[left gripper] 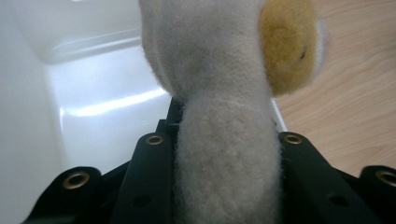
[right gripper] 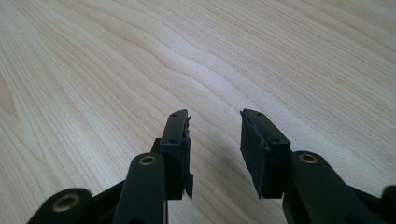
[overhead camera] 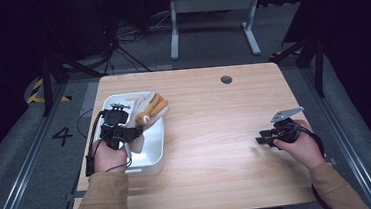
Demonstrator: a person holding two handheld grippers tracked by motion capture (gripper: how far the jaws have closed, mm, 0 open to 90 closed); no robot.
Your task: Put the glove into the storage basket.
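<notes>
Left tool grips plush toy over white bin's right edge.

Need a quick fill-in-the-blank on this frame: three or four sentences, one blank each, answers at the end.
1. The left gripper is shut on a ____ toy.
2. The plush toy hangs over the white ____.
3. The right gripper has its jaws ____ with nothing between them.
4. The white tub sits on the ____ side of the wooden table in the high view.

Missing words: plush; tub; open; left
</notes>
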